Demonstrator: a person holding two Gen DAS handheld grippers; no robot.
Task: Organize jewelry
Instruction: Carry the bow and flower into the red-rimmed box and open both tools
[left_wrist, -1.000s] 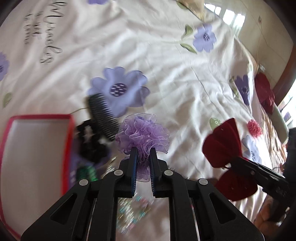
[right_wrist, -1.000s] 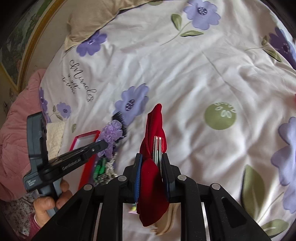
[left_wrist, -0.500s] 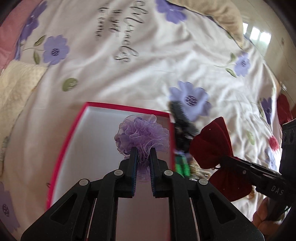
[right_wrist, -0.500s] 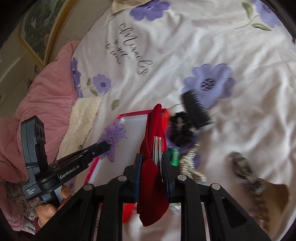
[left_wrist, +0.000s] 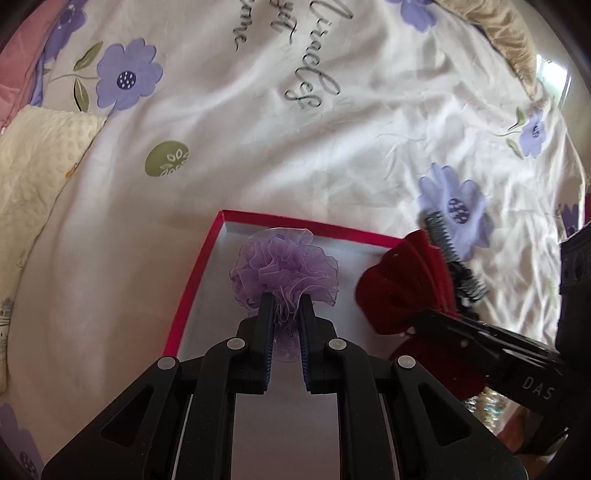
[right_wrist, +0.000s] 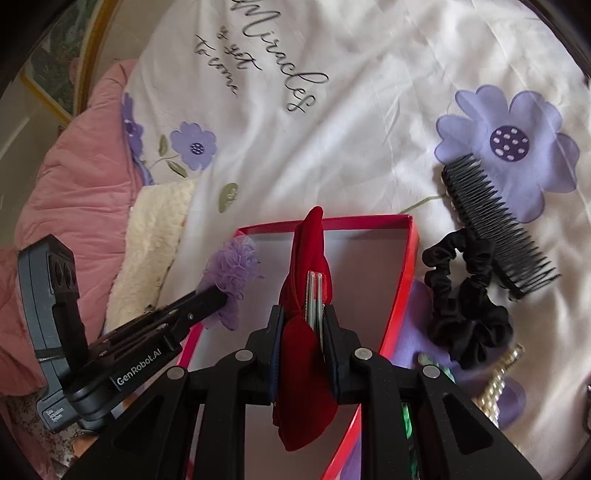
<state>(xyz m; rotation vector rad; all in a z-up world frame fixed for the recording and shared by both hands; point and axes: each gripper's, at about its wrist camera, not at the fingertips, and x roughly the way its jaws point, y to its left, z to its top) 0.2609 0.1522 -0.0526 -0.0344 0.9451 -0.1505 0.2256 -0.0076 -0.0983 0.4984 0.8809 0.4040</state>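
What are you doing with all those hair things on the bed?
A person is sorting hair accessories into a red box on the flowered bedsheet. The left gripper holds a purple ruffled scrunchie over the box, and the right gripper holds a red velvet bow clip over it too. A black scrunchie and black comb lie beside the box.

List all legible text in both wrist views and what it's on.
"Miracles" and "+ yet to come", script on the bedsheet; in the left view the same script is cropped.
"GenRobot.AI", white print on the left gripper body.
"Data Acquisition System", small print on that gripper's handle, only just legible.
"DAS", cut off, on the right gripper body.
The red box, purple flower and red bow show no text.
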